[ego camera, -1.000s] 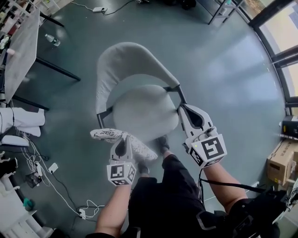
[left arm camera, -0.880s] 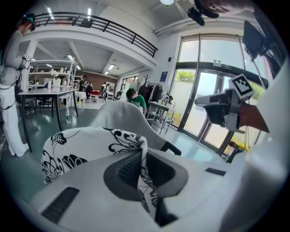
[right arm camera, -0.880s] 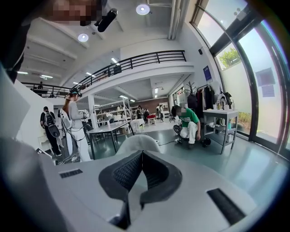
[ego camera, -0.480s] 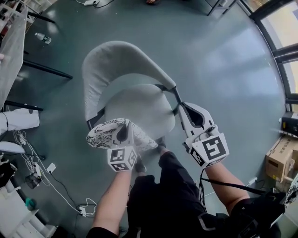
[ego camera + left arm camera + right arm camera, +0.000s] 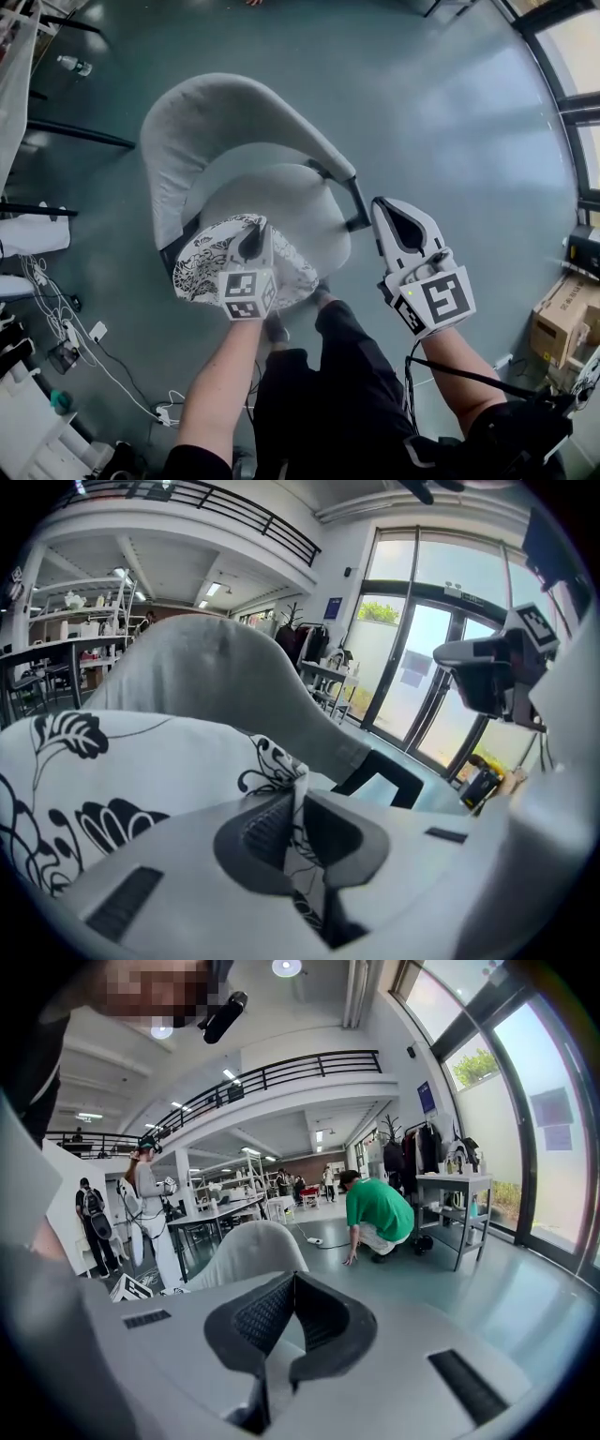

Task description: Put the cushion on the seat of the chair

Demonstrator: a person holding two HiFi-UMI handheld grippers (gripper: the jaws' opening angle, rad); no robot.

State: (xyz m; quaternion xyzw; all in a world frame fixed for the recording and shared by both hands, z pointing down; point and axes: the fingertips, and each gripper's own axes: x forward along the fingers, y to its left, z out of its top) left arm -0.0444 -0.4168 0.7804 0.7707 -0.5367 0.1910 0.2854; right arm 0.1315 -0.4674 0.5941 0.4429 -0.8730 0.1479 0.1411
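Left gripper [image 5: 251, 246]: clenched on the cushion, its pads pinching a thin fold of printed fabric at the cushion's edge (its own view showed the cloth squeezed flat right where the jaws met).

Cushion [image 5: 202, 274]: white with a black floral print. It spread out ahead of the left gripper and to both sides, mostly on the side away from the right gripper. It overlapped the near edge of the seat; whether it rested there could not be told.

Seat [image 5: 291, 202]: pale grey and rounded, just beyond the left gripper's tips and beside the right gripper's tips.

Chair back [image 5: 211, 117]: a curved grey shell on the far side of the cushion from the left gripper.

Right gripper [image 5: 382, 208]: closed and empty, its tips meeting with nothing between them. It hung apart from the left gripper, next to the black frame [image 5: 356, 202] at the seat's side.

Person in a green top [image 5: 380, 1211]: crouched on the floor well beyond the right gripper's tips.

Cardboard box [image 5: 561, 323]: on the floor, off the right gripper's outer side.
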